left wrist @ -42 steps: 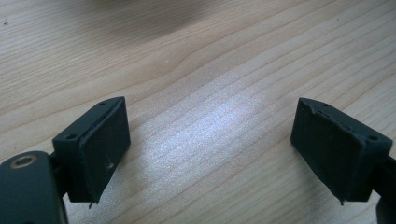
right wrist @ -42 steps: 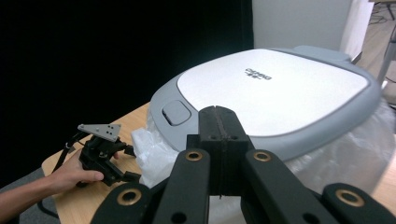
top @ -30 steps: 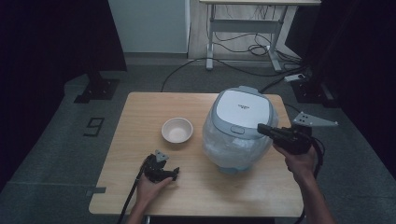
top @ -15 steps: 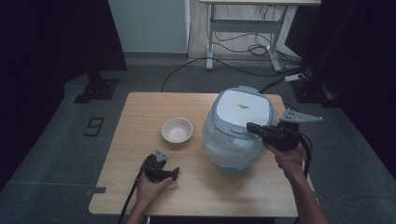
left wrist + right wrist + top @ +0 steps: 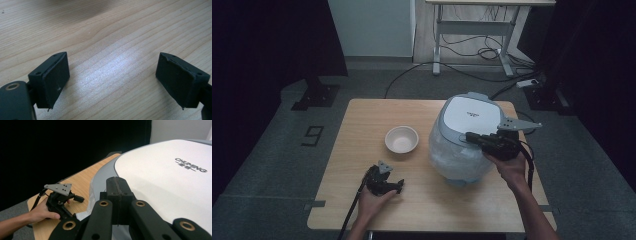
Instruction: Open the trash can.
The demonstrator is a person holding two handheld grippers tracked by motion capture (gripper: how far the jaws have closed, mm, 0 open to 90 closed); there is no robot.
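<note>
I kept the right gripper [image 5: 472,136] with its jaws pressed together, nothing between them, so the narrow tip could act as a single finger over the front edge of the rice cooker [image 5: 464,137], which stood at the right half of the table [image 5: 362,115], wrapped below in what looked like clear film. The tip hung just above the white lid [image 5: 170,177], probably aimed at a release catch, though I could not make one out. The left gripper [image 5: 398,186] rested on the wood near my edge, jaws wide apart and empty, parked away from the work. The white bowl [image 5: 402,139] sat left of the cooker, apart from it, within reach for serving.
</note>
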